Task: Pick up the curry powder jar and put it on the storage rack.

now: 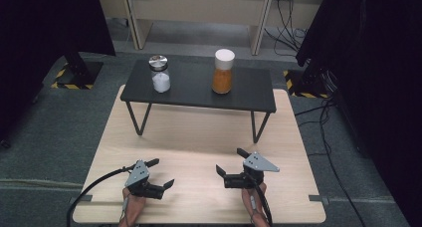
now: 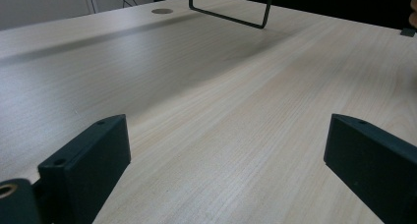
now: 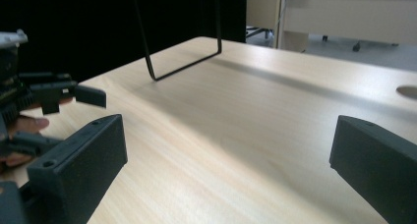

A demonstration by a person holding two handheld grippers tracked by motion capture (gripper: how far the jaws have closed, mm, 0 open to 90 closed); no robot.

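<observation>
On the near part of the light wooden table (image 1: 199, 137), my left gripper (image 1: 163, 172) is held low and open, jaws spread wide with only bare wood (image 2: 226, 135) between them. My right gripper (image 1: 230, 161) is also open, at the near right, pointing left toward the other one. In the right gripper view its own jaws (image 3: 226, 160) frame bare tabletop, and the left gripper (image 3: 44, 94) shows farther off at the left edge with a hand behind it.
A low black shelf (image 1: 199, 95) on wire legs (image 1: 139, 118) stands across the table's far half. On it are a glass jar of white powder with a metal lid (image 1: 160, 73) and a jar of orange powder with a white lid (image 1: 223, 71). Dark curtains flank both sides.
</observation>
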